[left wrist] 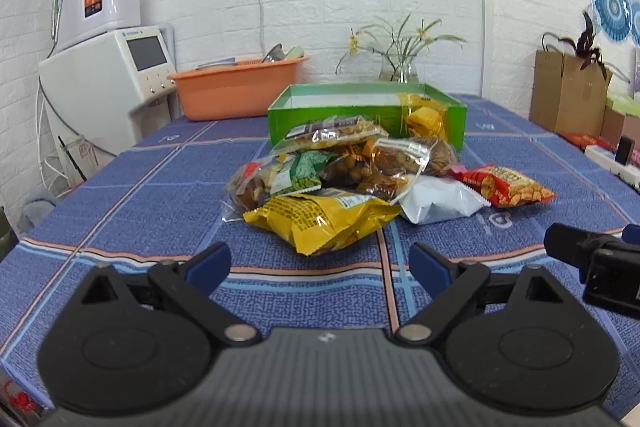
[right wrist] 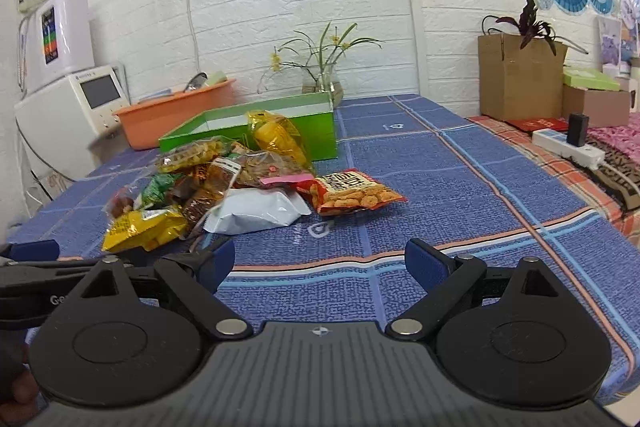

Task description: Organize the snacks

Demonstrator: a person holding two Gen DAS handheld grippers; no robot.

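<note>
On the blue checked tablecloth (left wrist: 120,195), a snack pile (left wrist: 340,179) at 12 o'clock.
Left gripper (left wrist: 320,267) and right gripper (right wrist: 318,263) both gape wide, empty; green box (left wrist: 360,115) sits just behind the pile.

Snack pile (left wrist: 336,179) on table (left wrist: 140,195) ahead of left gripper (left wrist: 320,267), ahead-left of right gripper (right wrist: 320,263). Box (left wrist: 360,115) behind pile, one packet (left wrist: 426,117) inside. Basin (left wrist: 236,87) behind-left of box.
</note>
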